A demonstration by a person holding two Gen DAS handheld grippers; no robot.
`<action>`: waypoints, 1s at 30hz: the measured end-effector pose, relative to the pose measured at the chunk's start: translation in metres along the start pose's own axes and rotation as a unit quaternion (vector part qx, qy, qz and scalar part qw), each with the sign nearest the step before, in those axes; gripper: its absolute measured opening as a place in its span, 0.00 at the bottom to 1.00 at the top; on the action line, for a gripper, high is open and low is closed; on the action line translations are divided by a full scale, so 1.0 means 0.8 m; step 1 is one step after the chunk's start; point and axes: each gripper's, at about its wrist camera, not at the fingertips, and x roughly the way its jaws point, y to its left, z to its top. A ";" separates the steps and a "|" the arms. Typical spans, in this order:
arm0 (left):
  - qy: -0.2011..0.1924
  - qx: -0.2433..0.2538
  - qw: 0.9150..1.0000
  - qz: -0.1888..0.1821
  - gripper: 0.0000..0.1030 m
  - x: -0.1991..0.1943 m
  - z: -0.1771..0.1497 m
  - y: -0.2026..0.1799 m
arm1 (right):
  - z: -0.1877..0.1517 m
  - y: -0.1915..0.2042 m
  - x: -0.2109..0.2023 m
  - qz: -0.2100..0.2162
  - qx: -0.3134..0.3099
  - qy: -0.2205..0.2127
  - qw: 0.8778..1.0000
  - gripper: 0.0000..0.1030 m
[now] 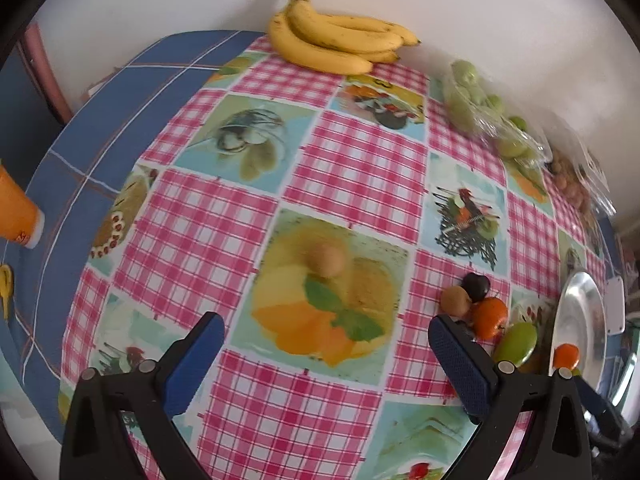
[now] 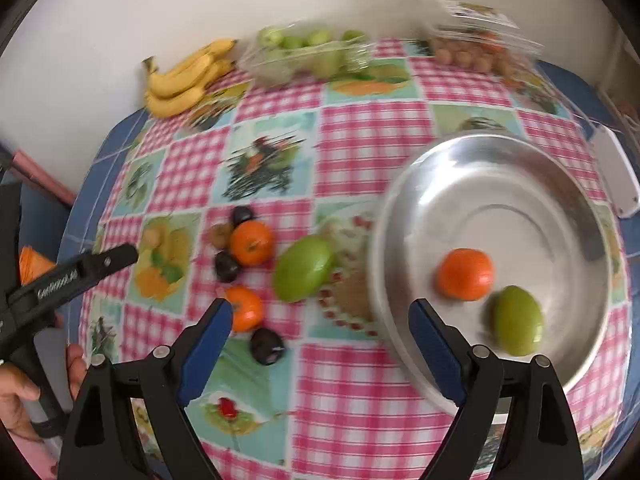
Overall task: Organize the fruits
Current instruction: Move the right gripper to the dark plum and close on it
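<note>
A silver plate (image 2: 560, 184) on the checkered tablecloth holds an orange fruit (image 2: 464, 274) and a green fruit (image 2: 518, 320). Left of the plate lie a green fruit (image 2: 304, 268), two orange fruits (image 2: 252, 242) (image 2: 245, 307), a brown kiwi (image 2: 220, 234) and dark plums (image 2: 267, 346). My right gripper (image 2: 320, 320) is open and empty above the plate's left rim. My left gripper (image 1: 326, 334) is open and empty, above a small tan fruit (image 1: 327, 260); the fruit pile (image 1: 476, 304) lies to its right. The left gripper also shows in the right wrist view (image 2: 100, 264).
A bunch of bananas (image 1: 340, 40) lies at the table's far edge by the wall. Clear boxes of green fruit (image 2: 308, 52) and small brown fruit (image 2: 476, 52) stand along the back. An orange cup (image 1: 16, 208) stands at the left on the blue cloth.
</note>
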 end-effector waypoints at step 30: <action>0.086 0.044 0.995 0.000 1.00 0.064 -0.032 -0.037 | -0.049 0.061 0.095 -0.080 -0.117 0.092 0.986 0.87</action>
